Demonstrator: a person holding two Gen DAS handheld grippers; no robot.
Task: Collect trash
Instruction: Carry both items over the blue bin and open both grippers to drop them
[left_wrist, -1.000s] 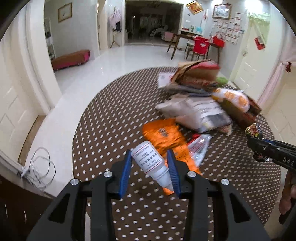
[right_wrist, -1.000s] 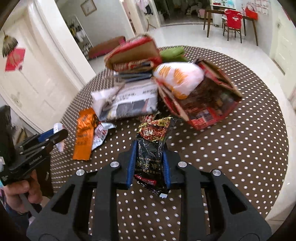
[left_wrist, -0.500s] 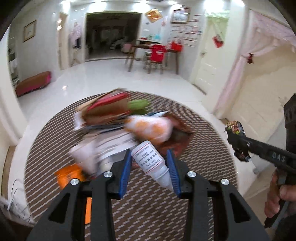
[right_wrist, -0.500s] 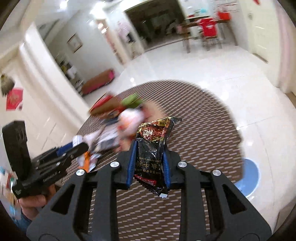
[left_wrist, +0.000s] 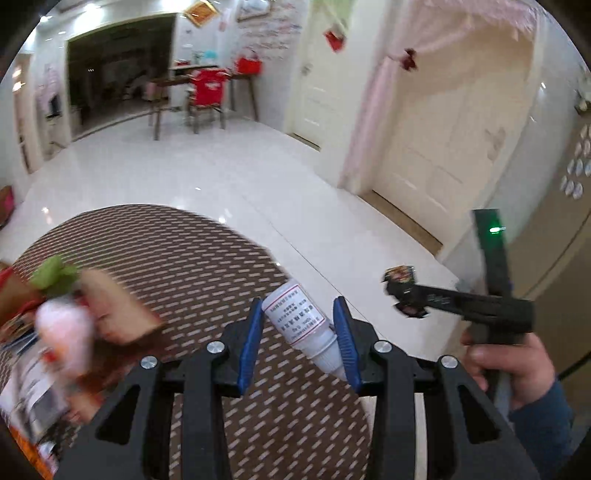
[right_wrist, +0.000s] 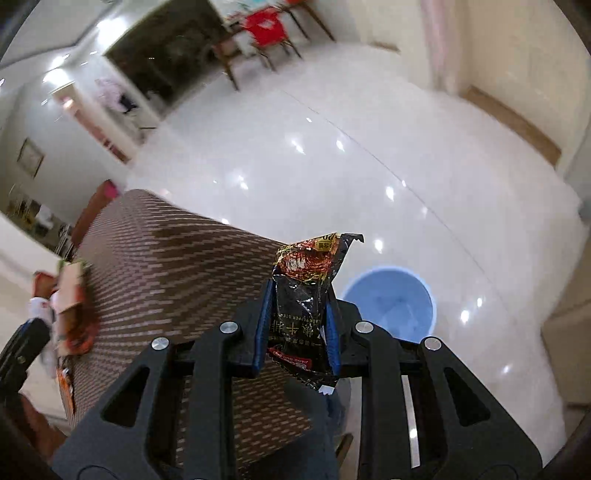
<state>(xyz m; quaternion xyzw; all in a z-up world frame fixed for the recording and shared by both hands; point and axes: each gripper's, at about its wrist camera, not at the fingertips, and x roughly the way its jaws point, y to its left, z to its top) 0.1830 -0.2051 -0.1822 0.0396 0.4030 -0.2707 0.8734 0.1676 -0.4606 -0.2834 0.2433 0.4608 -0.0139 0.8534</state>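
Both grippers carry trash off the desk (right_wrist: 155, 258): left gripper (left_wrist: 299, 332) clamps a small white bottle (left_wrist: 301, 325), right gripper (right_wrist: 297, 325) pinches a black wrapper (right_wrist: 301, 295) near the blue bin (right_wrist: 391, 306), likely for dropping.

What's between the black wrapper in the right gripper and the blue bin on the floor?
Nothing visible. The right gripper holds the black snack wrapper past the table edge, and the blue bin stands open on bare white floor just beyond and to the right, with no object between them.
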